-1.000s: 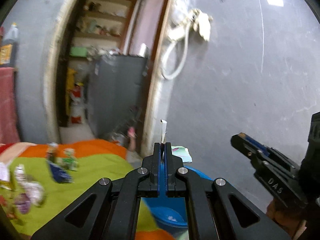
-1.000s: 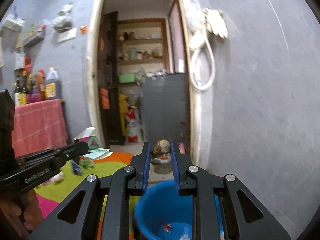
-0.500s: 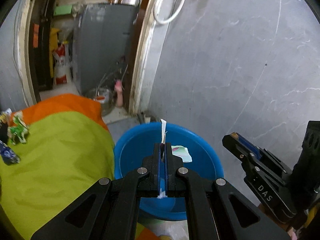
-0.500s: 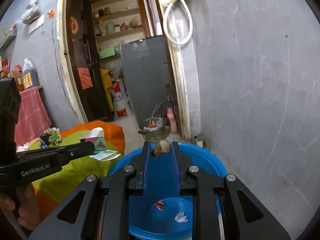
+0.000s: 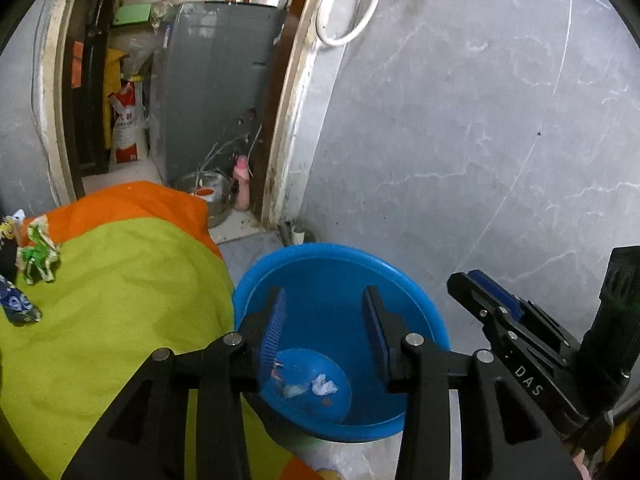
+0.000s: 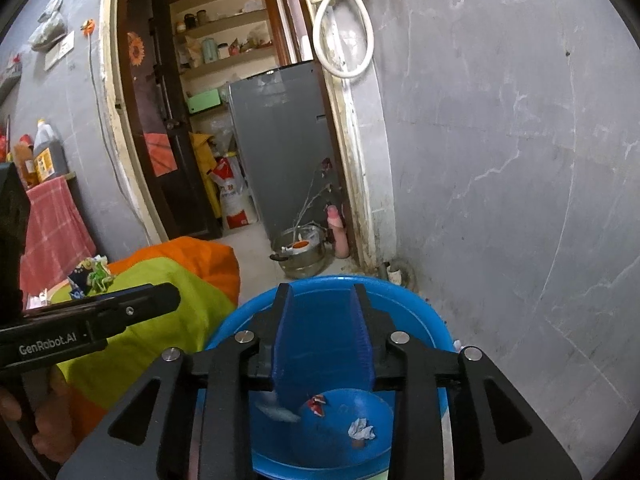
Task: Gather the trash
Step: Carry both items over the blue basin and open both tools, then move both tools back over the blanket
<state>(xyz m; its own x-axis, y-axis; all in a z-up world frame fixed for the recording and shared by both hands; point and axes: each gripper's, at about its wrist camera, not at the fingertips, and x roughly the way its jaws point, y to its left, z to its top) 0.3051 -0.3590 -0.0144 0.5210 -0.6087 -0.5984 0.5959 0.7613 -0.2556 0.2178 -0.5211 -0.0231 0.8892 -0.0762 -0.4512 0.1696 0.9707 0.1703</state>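
Observation:
A blue plastic tub (image 5: 416,300) stands on the floor by the grey wall; it also shows in the right wrist view (image 6: 416,320). Small scraps of trash (image 5: 324,386) lie on its bottom, among them a white crumpled piece (image 6: 360,428) and a red scrap (image 6: 318,402). My left gripper (image 5: 324,300) is open and empty above the tub. My right gripper (image 6: 322,296) is open and empty above the tub too. Crumpled wrappers (image 5: 38,252) lie on the green and orange cloth (image 5: 120,300) at the left.
The grey wall (image 5: 480,120) is close on the right. A doorway (image 6: 208,120) ahead leads to a room with a grey fridge (image 6: 280,128) and shelves. A steel pot (image 6: 300,252) and a pink bottle (image 6: 338,232) stand by the door frame.
Both grippers have opened above the tub. The paper strip has left my left gripper and the brown lump has left my right gripper. Both views have tilted down toward the tub.

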